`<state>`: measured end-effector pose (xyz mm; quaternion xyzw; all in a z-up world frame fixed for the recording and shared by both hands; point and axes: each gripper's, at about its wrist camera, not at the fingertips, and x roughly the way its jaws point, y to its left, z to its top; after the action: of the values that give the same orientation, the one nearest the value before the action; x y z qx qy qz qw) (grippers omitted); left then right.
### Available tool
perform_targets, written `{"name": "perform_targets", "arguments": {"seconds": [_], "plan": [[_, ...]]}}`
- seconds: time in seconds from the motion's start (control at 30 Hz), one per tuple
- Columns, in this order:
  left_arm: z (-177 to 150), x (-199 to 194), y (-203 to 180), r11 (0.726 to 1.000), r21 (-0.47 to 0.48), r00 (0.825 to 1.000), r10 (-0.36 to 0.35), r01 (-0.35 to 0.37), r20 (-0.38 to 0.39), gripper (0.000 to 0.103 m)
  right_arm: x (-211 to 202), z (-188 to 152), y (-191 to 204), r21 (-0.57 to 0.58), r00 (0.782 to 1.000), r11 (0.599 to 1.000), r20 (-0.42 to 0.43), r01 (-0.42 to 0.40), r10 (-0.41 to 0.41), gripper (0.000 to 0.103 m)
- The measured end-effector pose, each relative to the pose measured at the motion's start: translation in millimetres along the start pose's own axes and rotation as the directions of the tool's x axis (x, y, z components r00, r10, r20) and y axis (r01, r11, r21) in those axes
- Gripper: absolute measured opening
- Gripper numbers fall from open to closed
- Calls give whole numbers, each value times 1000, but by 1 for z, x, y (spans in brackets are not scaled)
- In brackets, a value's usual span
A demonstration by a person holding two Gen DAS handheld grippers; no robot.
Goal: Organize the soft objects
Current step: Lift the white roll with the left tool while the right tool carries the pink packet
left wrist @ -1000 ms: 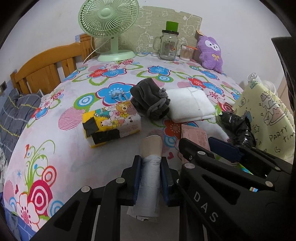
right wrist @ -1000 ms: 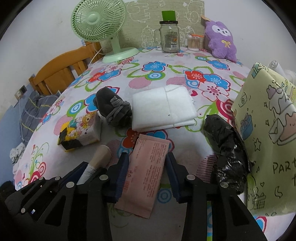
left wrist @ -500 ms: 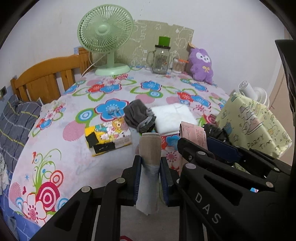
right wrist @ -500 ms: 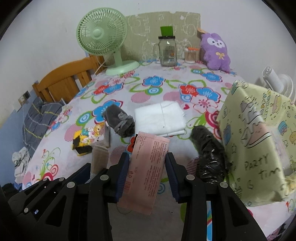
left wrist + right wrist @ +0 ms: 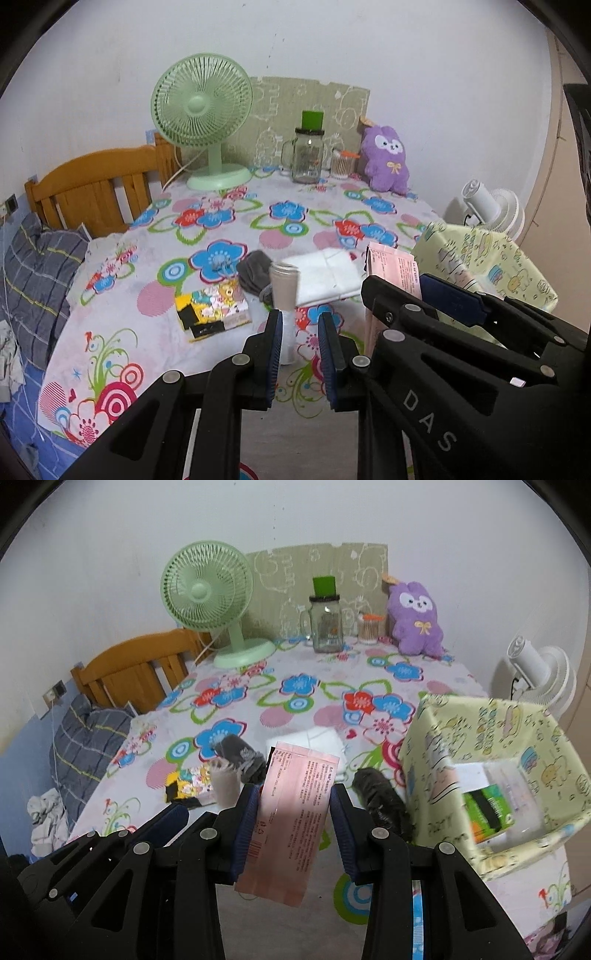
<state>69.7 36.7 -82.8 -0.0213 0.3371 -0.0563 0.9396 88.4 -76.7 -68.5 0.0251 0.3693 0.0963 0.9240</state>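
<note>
Left claw [image 5: 300, 325] grips sock [image 5: 283, 284], right claw [image 5: 295, 805] packet [image 5: 291, 812]

- Near part of the surface [image 5: 110, 317]: bare flowered cloth, open to a hand-held gripper.
- Centre: tissue pack [image 5: 212, 308], grey sock [image 5: 240, 755], white folded cloth [image 5: 325, 273] and black bag [image 5: 380, 801] lie close together.
- Right: yellow fabric bin [image 5: 436, 738], open top, apparently partly filled.
- Far edge: green fan [image 5: 203, 118], glass jar [image 5: 308, 155] and purple plush [image 5: 386, 158] line the wall.
</note>
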Motion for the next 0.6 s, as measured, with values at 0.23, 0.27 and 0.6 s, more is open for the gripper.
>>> {"name": "perform_targets", "arguments": {"seconds": [0.23, 0.27, 0.6], "plan": [[12, -18, -8, 1000, 15, 999, 1, -1, 41, 19, -21, 11, -3, 0, 999, 1000, 41, -3, 3, 43], [13, -20, -9, 1000, 17, 999, -1, 0, 44, 19, -24, 13, -4, 1, 999, 1000, 46, -4, 4, 43], [21, -25, -15, 1000, 28, 998, -8, 6, 55, 17, -37, 20, -9, 9, 998, 1000, 69, -9, 8, 43]]}}
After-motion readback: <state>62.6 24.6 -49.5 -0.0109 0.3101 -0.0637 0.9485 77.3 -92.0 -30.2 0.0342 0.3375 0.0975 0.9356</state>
